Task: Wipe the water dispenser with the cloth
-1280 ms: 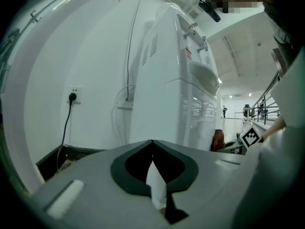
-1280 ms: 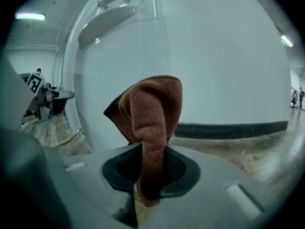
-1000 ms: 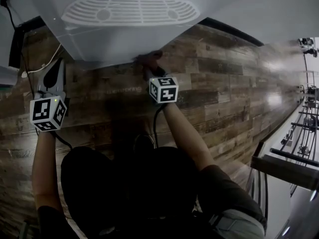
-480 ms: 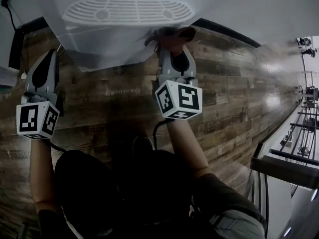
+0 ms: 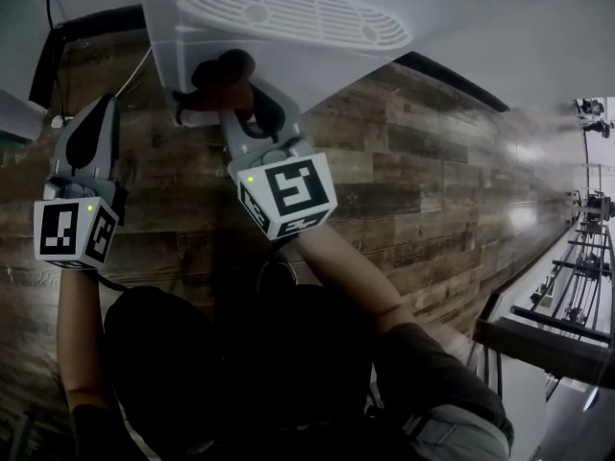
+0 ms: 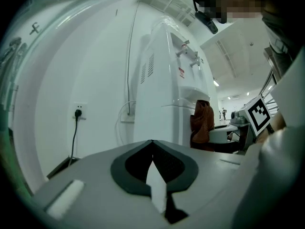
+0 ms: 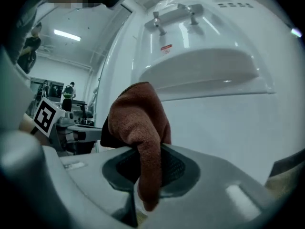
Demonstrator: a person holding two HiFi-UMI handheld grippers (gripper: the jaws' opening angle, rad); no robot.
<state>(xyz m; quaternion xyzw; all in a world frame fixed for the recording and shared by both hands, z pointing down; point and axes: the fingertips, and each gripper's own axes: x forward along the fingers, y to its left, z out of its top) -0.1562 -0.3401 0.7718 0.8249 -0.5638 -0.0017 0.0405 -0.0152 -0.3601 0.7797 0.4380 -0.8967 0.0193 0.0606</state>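
A white water dispenser [image 5: 288,17] fills the top of the head view, its slotted drip tray seen from above. In the right gripper view its front panel [image 7: 214,123] and two taps are close ahead. A brown cloth [image 7: 140,128] is bunched between the jaws of my right gripper [image 5: 231,89], which is shut on it and held against the dispenser's lower left front corner. The same cloth [image 6: 202,123] shows at the dispenser's front in the left gripper view. My left gripper [image 5: 91,137] hangs shut and empty to the left of the dispenser, above the floor.
The floor [image 5: 432,171] is dark wood plank. A white cable [image 6: 129,80] runs down the wall beside the dispenser, and a black plug sits in a wall socket [image 6: 78,111]. Desks and metal frames [image 5: 567,286] stand at the far right.
My right gripper has swept left with the cloth, from the middle of the dispenser's front to its left corner. The left gripper has hardly moved.
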